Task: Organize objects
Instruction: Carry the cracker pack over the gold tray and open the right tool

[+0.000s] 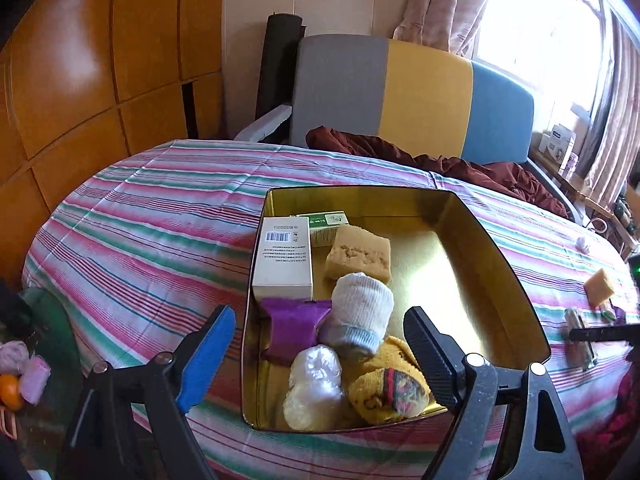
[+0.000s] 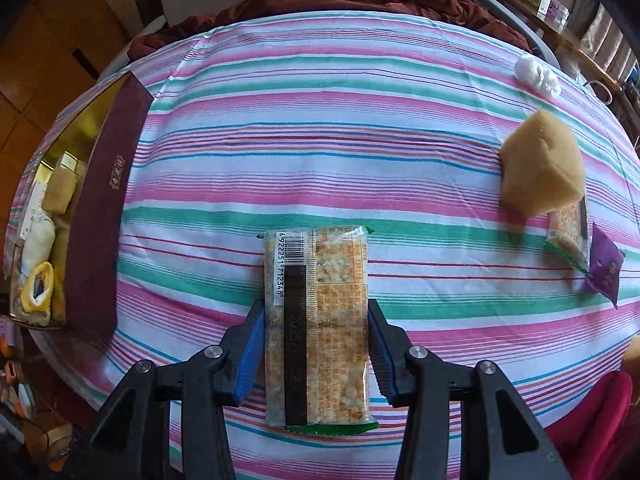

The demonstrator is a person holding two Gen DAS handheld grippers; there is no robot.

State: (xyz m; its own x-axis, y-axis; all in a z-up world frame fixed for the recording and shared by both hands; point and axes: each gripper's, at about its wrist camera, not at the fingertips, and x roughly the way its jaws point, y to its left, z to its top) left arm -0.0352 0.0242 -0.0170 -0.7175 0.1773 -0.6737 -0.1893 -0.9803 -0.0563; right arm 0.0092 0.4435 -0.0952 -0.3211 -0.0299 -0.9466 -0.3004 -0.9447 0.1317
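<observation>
The right gripper (image 2: 316, 344) pointed steeply down at the striped tablecloth (image 2: 320, 168). Its two blue-padded fingers (image 2: 250, 350) pinched a cracker packet (image 2: 318, 328) by its long sides; the packet was clear-wrapped, with a barcode and a black strip facing up and green sealed ends. Whether the packet was lifted or touching the cloth could not be told.

The left gripper (image 1: 316, 344) hung over the near end of the gold-lined box (image 1: 460, 248), fingers spread wide with nothing between the pads. One blue pad (image 1: 204, 360) stood outside the box's left wall, the other finger over its interior.

Box contents, left wrist view:
- white carton (image 1: 282, 256) with barcode, upright against the left wall
- green-and-white carton (image 1: 326, 226) behind it
- tan sponge (image 1: 358, 258) beside the cartons
- white rolled sock (image 1: 360, 316) near the middle
- purple packet (image 1: 294, 328) left of the sock
- crumpled clear plastic ball (image 1: 314, 388) at the near end
- yellow rolled sock (image 1: 390, 390) just beside the plastic ball

The right half of the box floor was bare.

Still on the cloth, right wrist view, well apart from the box, whose dark red outer wall (image 2: 104, 216) showed at far left: a second tan sponge (image 2: 542, 172), leaning over another cracker packet (image 2: 570, 234); a second purple packet (image 2: 606, 270) just beside that; and a white plastic wad (image 2: 536, 72) near the far edge.
</observation>
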